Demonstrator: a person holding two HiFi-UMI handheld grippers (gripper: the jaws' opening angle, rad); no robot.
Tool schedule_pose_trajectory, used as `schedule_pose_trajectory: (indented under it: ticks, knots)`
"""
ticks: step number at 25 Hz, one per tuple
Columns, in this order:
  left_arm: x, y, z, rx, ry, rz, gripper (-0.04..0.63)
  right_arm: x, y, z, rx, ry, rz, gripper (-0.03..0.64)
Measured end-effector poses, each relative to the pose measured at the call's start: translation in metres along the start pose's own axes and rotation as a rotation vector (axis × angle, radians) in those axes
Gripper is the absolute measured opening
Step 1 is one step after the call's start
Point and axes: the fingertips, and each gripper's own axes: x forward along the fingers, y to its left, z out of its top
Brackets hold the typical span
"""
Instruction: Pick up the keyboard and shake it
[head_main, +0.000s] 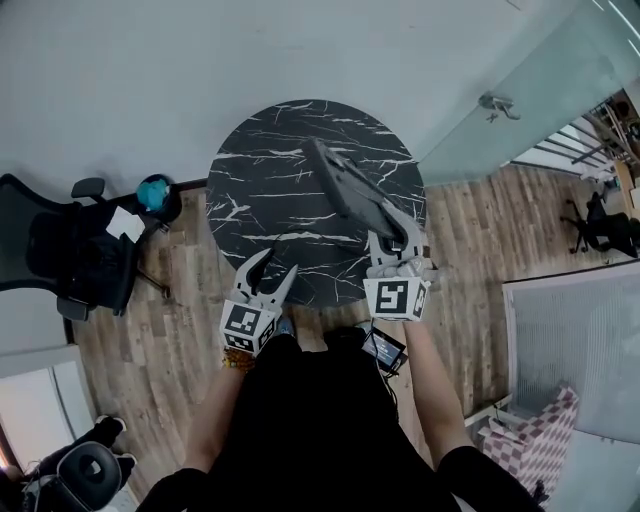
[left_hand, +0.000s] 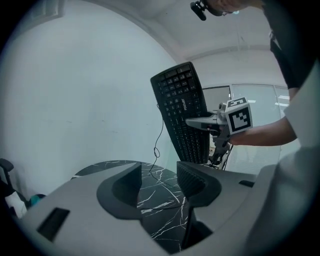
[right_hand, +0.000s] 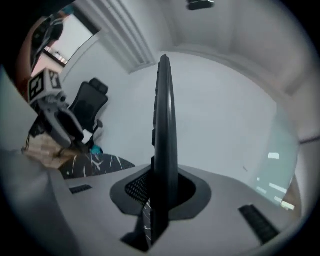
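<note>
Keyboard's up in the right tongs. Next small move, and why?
Likely a short side-to-side shake with the right tongs: they are shut on the near end of the keyboard, which stands on edge, lifted off the table, and the left tongs hang open and empty off to the side.

Left gripper (head_main: 277, 263) jaws apart, empty; right gripper (head_main: 394, 241) clamps keyboard (head_main: 345, 186).

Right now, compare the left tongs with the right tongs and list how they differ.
The left tongs stand open with nothing between them; the right tongs are shut on the edge of the keyboard. The left tongs hover over the near rim of the table; the right tongs hold the keyboard raised off it, tipped on edge. Both are grey and point out over the table.
</note>
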Motion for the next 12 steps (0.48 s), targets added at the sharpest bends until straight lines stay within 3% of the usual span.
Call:
schedule_pose_trajectory:
  ticks: [3, 5, 8, 12]
  knots:
    - [-0.004, -0.005, -0.001, -0.005, -0.003, -0.007, 0.223, 0.001, 0.033, 0.000, -0.256, 0.039, 0.030, 0.074]
    - [-0.005, -0.007, -0.001, -0.005, -0.005, -0.008, 0.224, 0.002, 0.056, -0.004, -0.364, 0.057, 0.064, 0.074]
    - [-0.001, -0.008, -0.002, 0.005, -0.006, -0.009, 0.222, 0.003, 0.077, -0.009, -0.410, 0.052, 0.108, 0.074]
    - [0.001, -0.016, -0.012, 0.008, 0.013, -0.021, 0.222, -0.005, 0.094, -0.011, -0.368, 0.059, 0.141, 0.075]
